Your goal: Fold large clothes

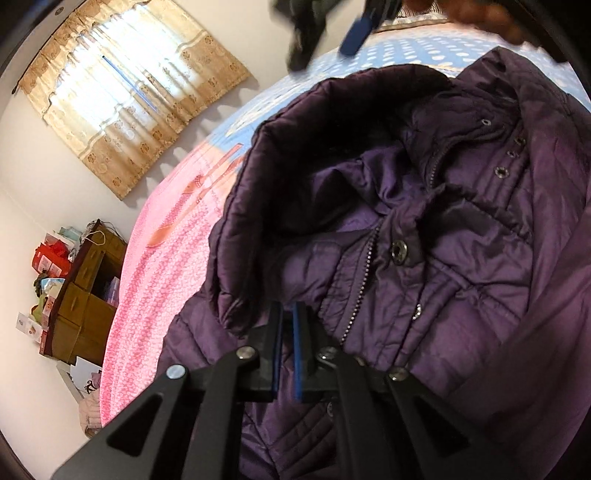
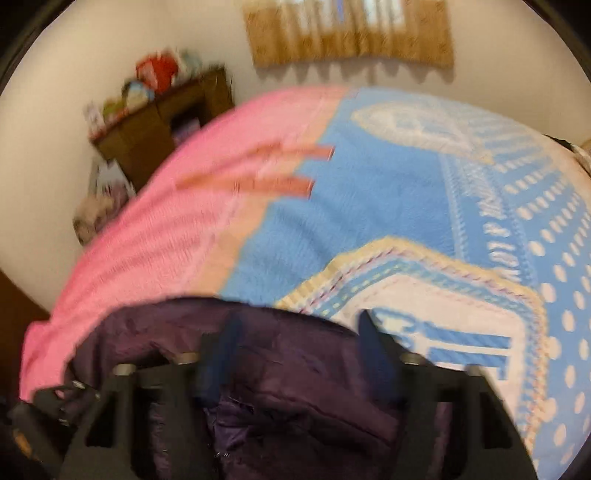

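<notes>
A dark purple quilted jacket (image 1: 424, 229) with a hood, zip and snap buttons lies on the bed, front side up. My left gripper (image 1: 288, 321) hovers over its chest by the hood's edge, its jaws nearly together with a narrow gap and nothing between them. My right gripper (image 2: 299, 332) is open above the jacket's hood edge (image 2: 295, 376); its view is blurred by motion. It also shows blurred at the top of the left wrist view (image 1: 325, 33).
The bed is covered by a pink and blue blanket (image 2: 295, 221) with white dots. A brown cabinet (image 1: 88, 291) cluttered with boxes stands against the wall beside the bed. A curtained window (image 1: 129, 92) is behind.
</notes>
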`<act>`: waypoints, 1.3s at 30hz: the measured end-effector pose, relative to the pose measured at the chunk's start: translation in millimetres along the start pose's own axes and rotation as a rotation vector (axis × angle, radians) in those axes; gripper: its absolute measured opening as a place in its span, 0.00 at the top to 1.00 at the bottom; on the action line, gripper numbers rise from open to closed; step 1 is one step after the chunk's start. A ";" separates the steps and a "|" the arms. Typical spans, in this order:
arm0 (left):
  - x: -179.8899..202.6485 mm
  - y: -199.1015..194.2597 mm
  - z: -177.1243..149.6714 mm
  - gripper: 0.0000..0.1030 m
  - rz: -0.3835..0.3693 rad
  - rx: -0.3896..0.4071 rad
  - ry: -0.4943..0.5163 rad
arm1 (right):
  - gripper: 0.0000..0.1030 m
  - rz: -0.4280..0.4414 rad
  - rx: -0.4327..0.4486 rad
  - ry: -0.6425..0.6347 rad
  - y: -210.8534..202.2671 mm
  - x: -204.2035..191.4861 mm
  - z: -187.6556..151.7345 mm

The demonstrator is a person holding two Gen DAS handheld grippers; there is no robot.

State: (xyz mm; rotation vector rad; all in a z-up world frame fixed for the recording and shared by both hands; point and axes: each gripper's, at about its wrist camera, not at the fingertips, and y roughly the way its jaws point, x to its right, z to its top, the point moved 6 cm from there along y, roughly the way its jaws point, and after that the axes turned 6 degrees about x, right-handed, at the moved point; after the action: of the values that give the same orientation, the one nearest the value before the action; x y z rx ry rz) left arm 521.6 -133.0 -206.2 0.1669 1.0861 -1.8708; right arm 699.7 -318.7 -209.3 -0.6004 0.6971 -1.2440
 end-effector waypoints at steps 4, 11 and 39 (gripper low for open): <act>-27.3 -29.2 10.8 0.84 0.008 0.067 -0.108 | 0.53 -0.023 -0.091 -0.132 18.0 -14.1 -40.3; -92.3 -55.1 59.1 0.26 -0.035 0.230 -0.514 | 0.53 -0.045 -0.075 -0.220 6.7 -13.2 -75.5; -47.1 74.1 13.8 0.18 0.001 -0.118 -0.589 | 0.53 -0.058 0.067 -0.104 11.3 18.3 -83.5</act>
State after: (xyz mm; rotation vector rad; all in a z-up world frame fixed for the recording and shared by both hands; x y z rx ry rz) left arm 609.2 -125.1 -218.9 -0.4280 0.7758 -1.6884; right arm 646.9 -336.9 -275.0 -0.6295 0.5526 -1.2756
